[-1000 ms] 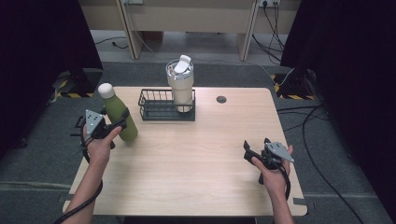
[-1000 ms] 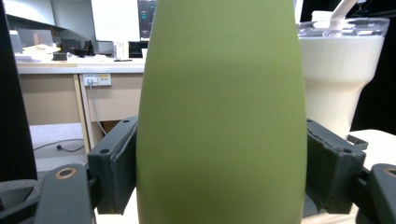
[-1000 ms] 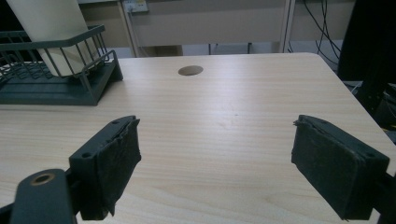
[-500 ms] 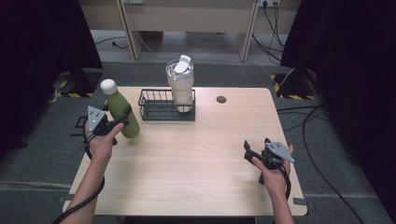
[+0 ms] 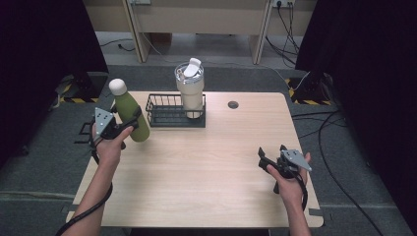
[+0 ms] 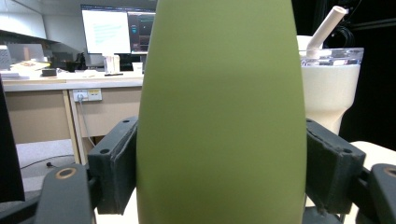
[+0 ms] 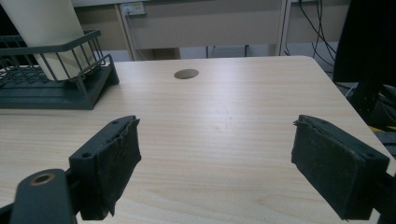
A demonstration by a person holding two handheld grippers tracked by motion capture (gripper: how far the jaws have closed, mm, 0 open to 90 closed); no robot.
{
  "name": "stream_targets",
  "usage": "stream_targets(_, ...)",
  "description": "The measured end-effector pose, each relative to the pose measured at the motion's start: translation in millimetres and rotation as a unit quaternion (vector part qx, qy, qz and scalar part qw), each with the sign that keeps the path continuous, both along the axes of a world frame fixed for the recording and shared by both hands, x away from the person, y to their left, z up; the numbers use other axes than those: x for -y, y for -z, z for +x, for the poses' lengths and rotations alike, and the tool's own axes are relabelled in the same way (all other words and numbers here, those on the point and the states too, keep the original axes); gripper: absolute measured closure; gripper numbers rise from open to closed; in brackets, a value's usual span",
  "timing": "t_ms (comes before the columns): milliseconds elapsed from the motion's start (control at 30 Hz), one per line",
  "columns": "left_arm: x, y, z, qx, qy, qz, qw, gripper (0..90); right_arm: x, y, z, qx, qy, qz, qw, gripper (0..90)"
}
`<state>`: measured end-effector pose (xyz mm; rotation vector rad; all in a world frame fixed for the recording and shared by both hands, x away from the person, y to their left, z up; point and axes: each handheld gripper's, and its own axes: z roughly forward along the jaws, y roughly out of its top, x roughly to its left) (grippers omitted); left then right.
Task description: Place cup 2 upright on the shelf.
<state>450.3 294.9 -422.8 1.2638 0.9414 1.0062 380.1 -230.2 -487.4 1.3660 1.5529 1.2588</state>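
Note:
A green bottle (image 5: pixel 129 114) with a white cap is held upright above the table's left side, just left of the black wire basket (image 5: pixel 162 117). My left gripper (image 5: pixel 132 122) is shut on its lower body; in the left gripper view the green bottle (image 6: pixel 219 116) sits between both pads (image 6: pixel 114 170). A cream tumbler (image 5: pixel 191 91) with a lid and straw stands in the basket's right end, and the tumbler (image 6: pixel 329 88) shows behind the bottle. My right gripper (image 5: pixel 269 158) rests open at the table's right front, nothing between its fingers (image 7: pixel 109 170).
The wooden table (image 5: pixel 206 167) has a round cable hole (image 5: pixel 233 104) near its back edge, also seen as the hole (image 7: pixel 186 73) ahead of the right gripper. Desks and cables lie beyond the table. Bare tabletop spans the middle and front.
My left gripper has lifted the green bottle and carried it up and slightly back, bringing it more upright. The right gripper has stayed still.

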Motion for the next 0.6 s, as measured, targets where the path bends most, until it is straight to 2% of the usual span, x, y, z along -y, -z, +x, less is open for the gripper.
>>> stream_targets(600,8.6,-12.3,7.9,0.010,0.005,-0.002,0.9999,22.6,-0.3,1.5,0.1,-0.002,0.001,-0.001,1.0000,15.2)
